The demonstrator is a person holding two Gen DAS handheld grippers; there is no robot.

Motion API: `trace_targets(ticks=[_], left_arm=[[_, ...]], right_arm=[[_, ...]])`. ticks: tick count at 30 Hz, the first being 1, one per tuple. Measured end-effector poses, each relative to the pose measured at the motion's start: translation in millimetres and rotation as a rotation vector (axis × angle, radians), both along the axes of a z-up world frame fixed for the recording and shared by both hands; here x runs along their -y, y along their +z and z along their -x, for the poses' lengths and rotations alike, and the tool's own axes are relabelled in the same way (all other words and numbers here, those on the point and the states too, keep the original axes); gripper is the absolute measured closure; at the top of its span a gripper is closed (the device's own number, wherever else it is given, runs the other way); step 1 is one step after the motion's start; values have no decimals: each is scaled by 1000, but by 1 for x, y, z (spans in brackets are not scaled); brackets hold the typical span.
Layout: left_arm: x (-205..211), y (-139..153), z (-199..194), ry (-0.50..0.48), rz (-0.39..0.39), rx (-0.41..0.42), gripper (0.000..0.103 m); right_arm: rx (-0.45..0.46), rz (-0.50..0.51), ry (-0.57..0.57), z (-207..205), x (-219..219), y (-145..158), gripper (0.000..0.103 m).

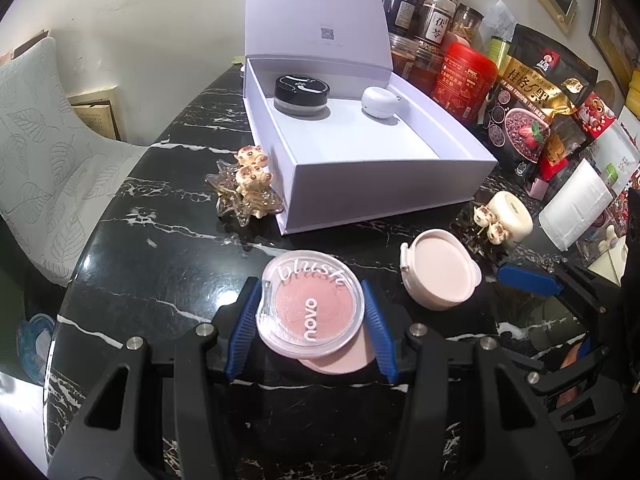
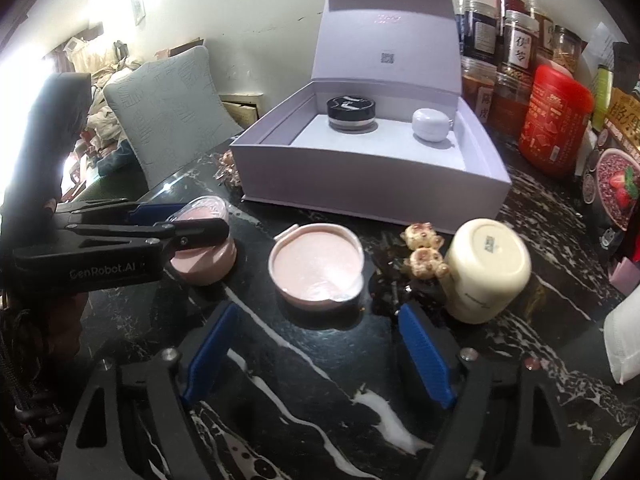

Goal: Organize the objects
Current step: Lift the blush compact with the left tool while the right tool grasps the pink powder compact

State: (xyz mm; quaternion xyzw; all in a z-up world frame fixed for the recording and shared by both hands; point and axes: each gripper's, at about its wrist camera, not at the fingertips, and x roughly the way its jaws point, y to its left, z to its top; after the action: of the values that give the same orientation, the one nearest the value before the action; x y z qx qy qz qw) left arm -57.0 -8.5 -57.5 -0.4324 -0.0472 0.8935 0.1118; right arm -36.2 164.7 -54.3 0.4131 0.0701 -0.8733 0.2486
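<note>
Left wrist: left gripper (image 1: 311, 312) pinching blush compact (image 1: 310, 309); right gripper (image 2: 316, 350) spread, empty.

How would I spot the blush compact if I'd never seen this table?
Find the open white box on the black marble table. In front of it, between the left claw's blue fingers, sits the blush compact. Only it has a clear lid with lettering.

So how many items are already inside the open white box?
2. A black-lidded jar sits at the back left of the white box, and a small white round case at the back right. The near wall could hide something low.
</note>
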Motion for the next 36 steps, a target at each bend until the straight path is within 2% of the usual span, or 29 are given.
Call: trace_targets(ticks=[6,15,19,28,36], left_arm=[[8,0,-4,16,-17,10,54],[21,-1,-7,49,-28,21,54],[24,-1,-10,58,-27,26,54],[22,7,-24,52,-4,25,54],[1,15,-40,1,18,23,54]], right_arm=[[27,-5,-15,11,8,-8,21],[-21,-46,1,29,35,-7,23],[-41,-106,1,32,44,-10,43],[-34,-117,42,13,35,-8,43],[-46,-131,67,-17,20,1,43]])
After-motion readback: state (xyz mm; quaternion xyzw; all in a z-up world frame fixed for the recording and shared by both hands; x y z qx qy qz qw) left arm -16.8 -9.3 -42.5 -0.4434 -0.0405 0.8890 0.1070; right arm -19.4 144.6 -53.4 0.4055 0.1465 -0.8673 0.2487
